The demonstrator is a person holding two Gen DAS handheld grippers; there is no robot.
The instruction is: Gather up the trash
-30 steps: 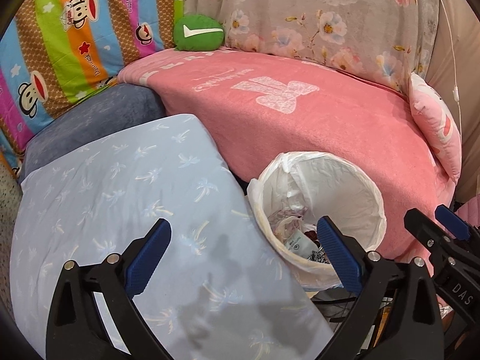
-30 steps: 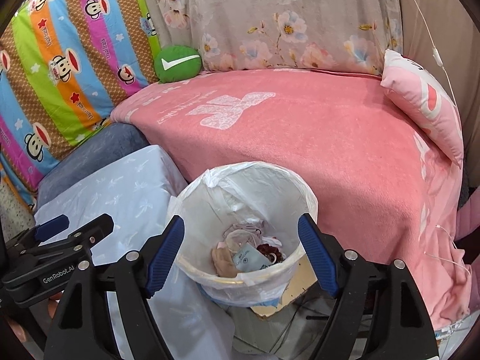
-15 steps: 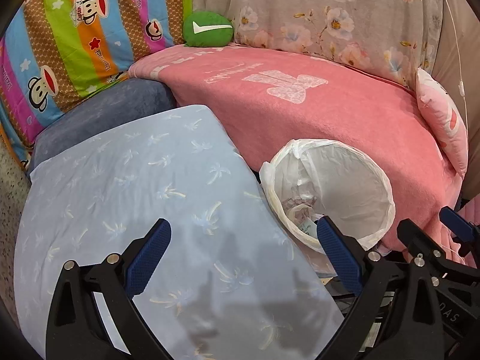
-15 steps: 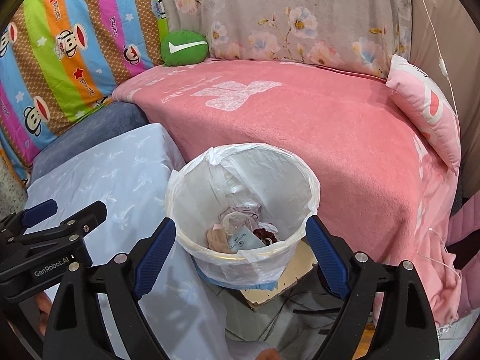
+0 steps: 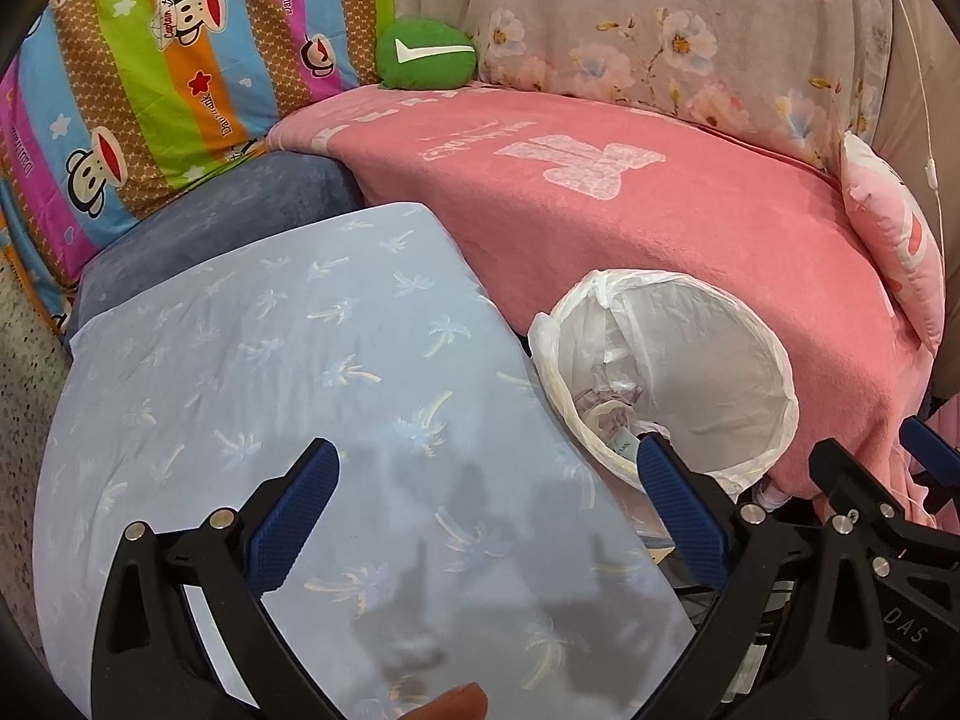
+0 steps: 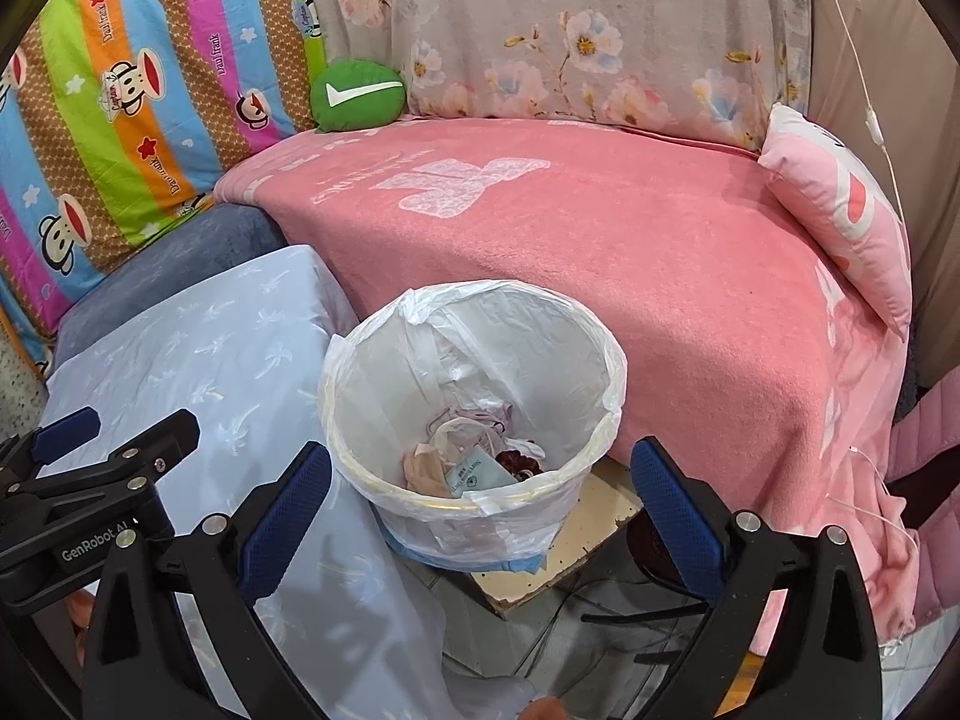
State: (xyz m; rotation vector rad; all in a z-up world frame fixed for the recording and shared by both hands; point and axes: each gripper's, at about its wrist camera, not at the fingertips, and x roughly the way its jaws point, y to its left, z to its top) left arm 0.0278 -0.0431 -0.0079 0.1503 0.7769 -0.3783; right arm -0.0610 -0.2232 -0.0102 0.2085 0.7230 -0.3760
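Right wrist view has the right hand-held gripper [image 6: 480, 516] spread wide and empty, its jaws having just been opening, above the bin [image 6: 474, 396] holding trash [image 6: 474, 468]. Left hand-held gripper [image 5: 486, 516] also gapes empty. Risk: catching the loose liner [image 6: 420, 312] could tip the bin.

Lined trash bin [image 6: 474, 414] stands on the floor before the blanket-covered sofa [image 6: 630, 252], just right of the palm-print cover [image 6: 198, 354]. Trash [image 6: 474, 462] lies inside it. Round cushion [image 6: 357, 95] sits behind, against the backrest.
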